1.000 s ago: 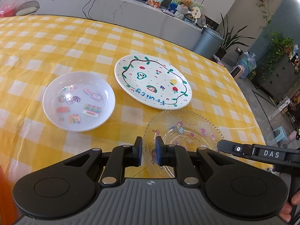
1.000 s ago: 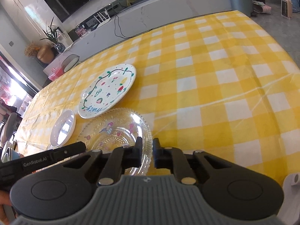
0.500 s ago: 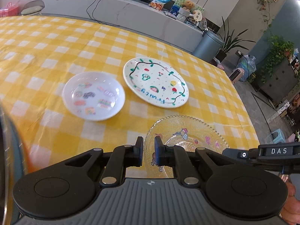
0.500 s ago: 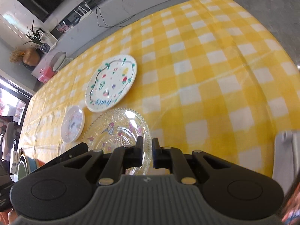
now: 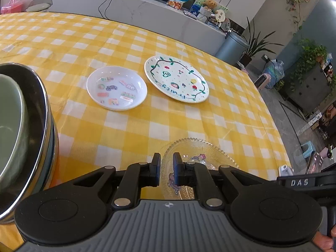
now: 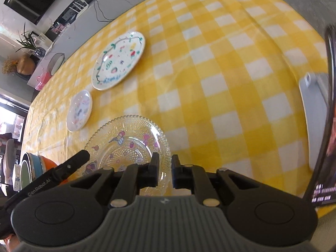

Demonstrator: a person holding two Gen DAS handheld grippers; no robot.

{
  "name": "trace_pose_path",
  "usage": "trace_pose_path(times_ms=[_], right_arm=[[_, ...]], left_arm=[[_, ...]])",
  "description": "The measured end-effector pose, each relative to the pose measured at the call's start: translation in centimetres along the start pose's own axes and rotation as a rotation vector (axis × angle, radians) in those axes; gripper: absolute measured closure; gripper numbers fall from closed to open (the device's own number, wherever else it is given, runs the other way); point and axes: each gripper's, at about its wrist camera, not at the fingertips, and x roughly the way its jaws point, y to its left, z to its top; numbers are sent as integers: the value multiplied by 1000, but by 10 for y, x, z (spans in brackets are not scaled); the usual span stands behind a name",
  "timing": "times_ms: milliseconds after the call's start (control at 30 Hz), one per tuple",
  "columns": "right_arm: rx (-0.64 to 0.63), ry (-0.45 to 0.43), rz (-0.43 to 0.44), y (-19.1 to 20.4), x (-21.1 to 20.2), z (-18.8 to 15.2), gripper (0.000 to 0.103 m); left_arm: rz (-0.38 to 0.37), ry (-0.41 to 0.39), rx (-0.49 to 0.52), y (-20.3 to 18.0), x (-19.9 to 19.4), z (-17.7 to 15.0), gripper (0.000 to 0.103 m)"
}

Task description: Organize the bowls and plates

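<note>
A clear glass plate with cartoon prints lies on the yellow checked table, just beyond my left gripper; it also shows in the right wrist view under my right gripper. Both grippers hold nothing, their jaws a narrow gap apart. Farther off lie a small white sticker plate and a larger painted fruit plate. A stack of bowls, green inside steel, stands at the left; it shows in the right wrist view.
The table's right edge drops to the floor. A dark screen and a grey device stand at the right in the right wrist view. A counter with clutter runs behind the table.
Both grippers have pulled back and up from the plates. The bowl stack has come into the left wrist view at the left. A dark screen has entered the right wrist view.
</note>
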Motion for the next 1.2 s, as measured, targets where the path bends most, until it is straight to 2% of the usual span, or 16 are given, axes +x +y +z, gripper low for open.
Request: trace_pose_path(times_ms=[167, 367, 900, 1200], right_arm=[[-38, -34, -24, 7, -6, -4, 93], [-101, -24, -72, 20, 3, -7, 93], [-167, 7, -132, 31, 14, -9, 91], [-177, 13, -128, 31, 15, -8, 88]], left_arm=[[2, 2, 3, 2, -3, -5, 92], [27, 9, 13, 5, 0, -12, 92], [53, 3, 39, 8, 2, -19, 91], [77, 13, 64, 5, 3, -20, 91]])
